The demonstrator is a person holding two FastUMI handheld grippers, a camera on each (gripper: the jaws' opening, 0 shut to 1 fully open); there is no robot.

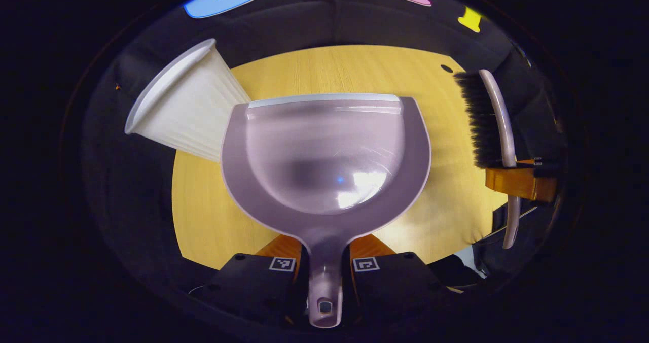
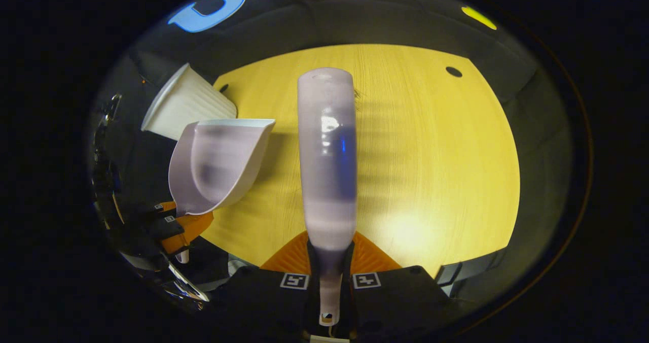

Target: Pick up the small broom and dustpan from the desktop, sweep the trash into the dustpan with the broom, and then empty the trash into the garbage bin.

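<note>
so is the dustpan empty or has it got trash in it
Empty: the pale lilac plastic dustpan, held by its handle in the left gripper, shows a bare, glossy scoop with only reflections, no trash inside.

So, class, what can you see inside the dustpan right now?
The dustpan, held by its handle in the left gripper, shows a bare scoop with light reflections and no visible trash. The tabletop beneath it is covered.

Both views close above the desk (image 1: 213, 221), facing forward, sharing bin (image 1: 182, 109)
</note>
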